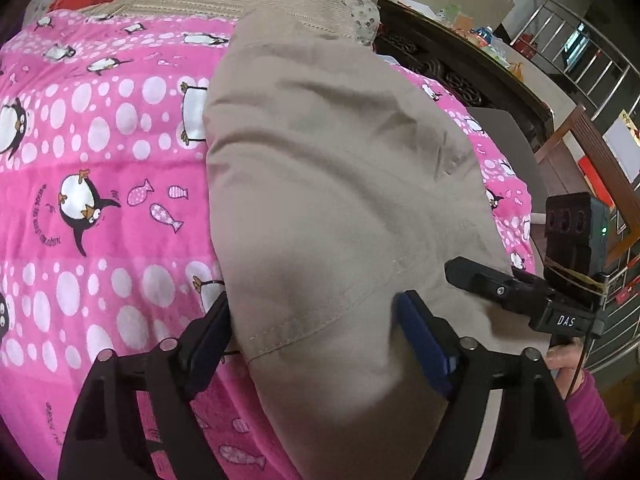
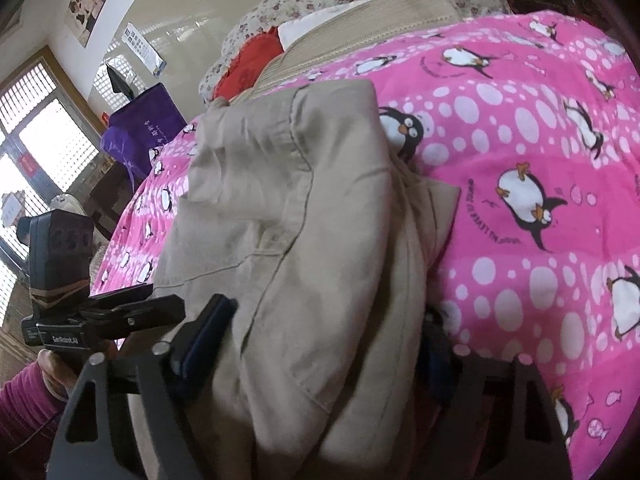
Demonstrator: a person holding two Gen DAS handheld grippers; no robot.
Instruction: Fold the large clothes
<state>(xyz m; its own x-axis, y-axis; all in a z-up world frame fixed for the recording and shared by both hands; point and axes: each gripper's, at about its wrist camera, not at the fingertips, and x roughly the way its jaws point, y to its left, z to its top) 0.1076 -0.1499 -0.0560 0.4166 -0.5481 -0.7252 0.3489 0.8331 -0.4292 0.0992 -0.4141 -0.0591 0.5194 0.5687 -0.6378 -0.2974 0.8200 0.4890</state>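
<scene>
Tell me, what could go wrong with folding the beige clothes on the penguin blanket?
1. The bulky beige cotton garment fills the gap of the right tool; its stacked layers might slip apart if squeezed unevenly.
2. The left tool straddles only the stitched hem, so the loose upper fabric could sag and spoil the fold.
3. The soft pink penguin-print fleece blanket lies right under both tools; a finger might pinch it too.
</scene>
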